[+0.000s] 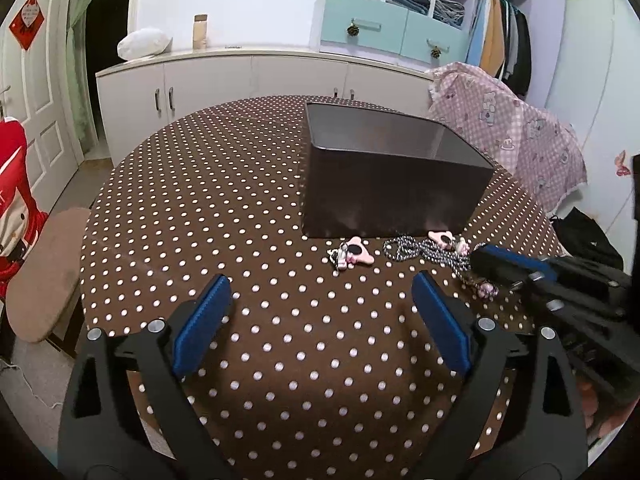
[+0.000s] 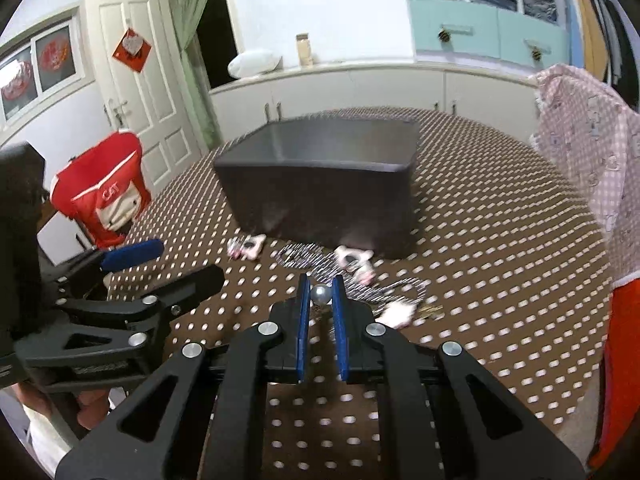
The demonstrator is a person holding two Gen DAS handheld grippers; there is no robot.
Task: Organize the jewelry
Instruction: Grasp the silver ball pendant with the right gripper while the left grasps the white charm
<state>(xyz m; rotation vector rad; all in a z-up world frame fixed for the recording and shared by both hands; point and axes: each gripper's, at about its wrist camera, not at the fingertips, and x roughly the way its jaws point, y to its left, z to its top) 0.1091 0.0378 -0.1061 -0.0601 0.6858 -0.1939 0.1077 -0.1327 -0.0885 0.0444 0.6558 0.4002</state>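
Brown dotted cloth covers the surface [image 1: 240,200], where our dark box [image 1: 384,196] stands open-topped. Just before it lie pink charms [image 1: 358,254] and a braided cord [image 2: 320,264]. Our right hand-held gripper [image 2: 320,294] pinches a silver bead [image 2: 321,294]; the left hand-held gripper [image 1: 322,292] gapes wide, empty. We judge pickup done; next, carry it over the rim and release.

Home bedroom or living space — open wardrobe [image 1: 504,36] with hanging clothes, shelf cubbies of folded jeans [image 1: 412,0], turquoise drawers [image 1: 384,28], low white cabinets [image 1: 224,76] along the wall. Round table in brown polka-dot cloth [image 1: 208,184], panelled white door [image 2: 136,92] with red paper decoration [image 2: 132,50] — pink printed fabric [image 1: 516,128] draped at the table's far right edge.
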